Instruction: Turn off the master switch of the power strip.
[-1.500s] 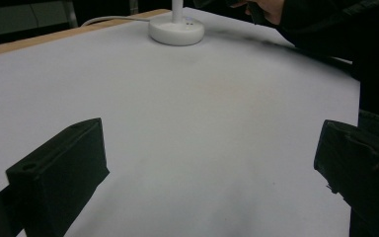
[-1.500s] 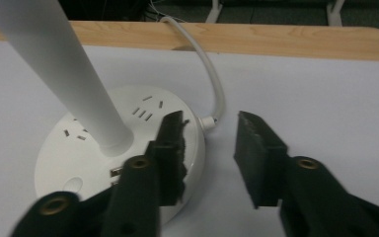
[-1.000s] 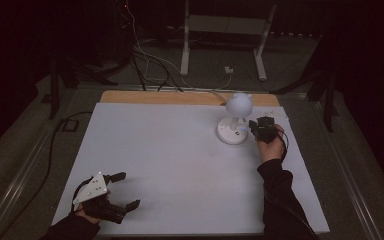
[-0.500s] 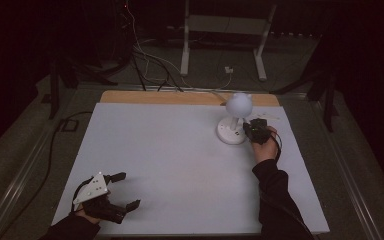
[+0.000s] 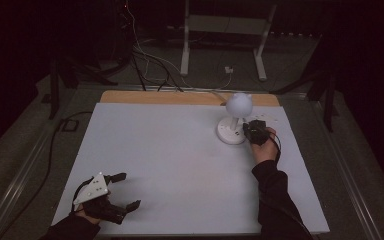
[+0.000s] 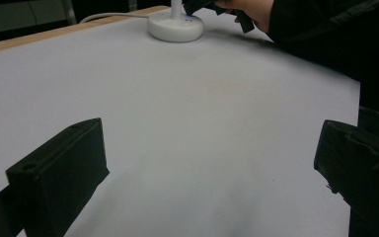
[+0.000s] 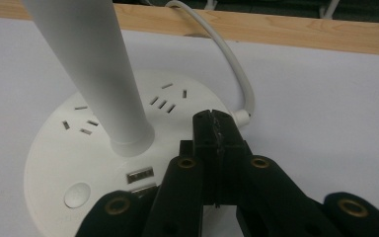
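A smooth white lamp with a round socket base stands far right on the matte white bench. Right tool pressed together above its base; left tool spread wide near the front left.

Overhead view, two close table-level views

The right gripper, jaws pressed together, sits over the rim of the white lamp base beside its stem.

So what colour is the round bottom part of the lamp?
White. The lamp's round base shows best in the right gripper view, with small sockets and a round button on it.
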A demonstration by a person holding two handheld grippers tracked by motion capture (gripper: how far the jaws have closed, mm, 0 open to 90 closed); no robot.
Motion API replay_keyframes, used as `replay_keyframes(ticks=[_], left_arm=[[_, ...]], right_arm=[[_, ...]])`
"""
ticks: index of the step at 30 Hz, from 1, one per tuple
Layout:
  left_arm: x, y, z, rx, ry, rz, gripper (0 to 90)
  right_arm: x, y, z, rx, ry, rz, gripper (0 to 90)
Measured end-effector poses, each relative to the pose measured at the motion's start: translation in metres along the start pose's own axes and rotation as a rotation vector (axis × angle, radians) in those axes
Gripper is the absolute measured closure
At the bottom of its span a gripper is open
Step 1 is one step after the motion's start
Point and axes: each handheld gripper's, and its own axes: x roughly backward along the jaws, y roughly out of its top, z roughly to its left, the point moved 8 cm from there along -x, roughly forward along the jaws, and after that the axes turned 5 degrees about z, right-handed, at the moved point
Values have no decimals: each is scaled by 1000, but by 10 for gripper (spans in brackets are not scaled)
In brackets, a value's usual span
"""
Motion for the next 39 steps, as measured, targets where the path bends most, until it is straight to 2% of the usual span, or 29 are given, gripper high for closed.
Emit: replay_keyframes(ticks=[6, 9, 11, 16, 19, 21, 24, 27, 28, 30, 31, 35, 39], left_arm=[[-1, 0, 0, 0, 1, 1, 3], [-1, 0, 0, -1, 2, 4, 3], [-1, 0, 0, 0, 2, 4, 3], [0, 0, 0, -1, 2, 3, 3], [1, -1, 0, 1, 1, 1, 3], [1, 0, -1, 0, -1, -1, 3], [1, 0, -1, 1, 1, -1, 3], [2, 0, -1, 0, 2, -2, 3], [2, -1, -1, 2, 2, -2, 3], [2, -1, 0, 1, 4, 0, 3], [1, -1, 0, -1, 3, 2, 3], [0, -1, 0, -2, 3, 5, 3], [1, -1, -1, -1, 4, 2, 3]], right_arm=[[1, -1, 1, -5, 14, -7, 900], [1, -2, 8, 31, 26, -10, 900], [0, -2, 10, 43, -3, -15, 900], [-1, -1, 8, 5, 25, -20, 900], [-1, -2, 6, -36, 53, -25, 900], [-1, -2, 5, -25, 50, -38, 900], [-1, -3, 3, -79, 96, -49, 900], [-2, -4, -1, -106, 125, -65, 900], [-1, -4, -3, -103, 110, -63, 900], [0, -5, -8, -111, 111, -69, 900], [0, -4, -6, -64, 87, -58, 900], [-2, -1, 0, 50, -2, -30, 900], [-2, -2, 2, 85, -27, -31, 900]])
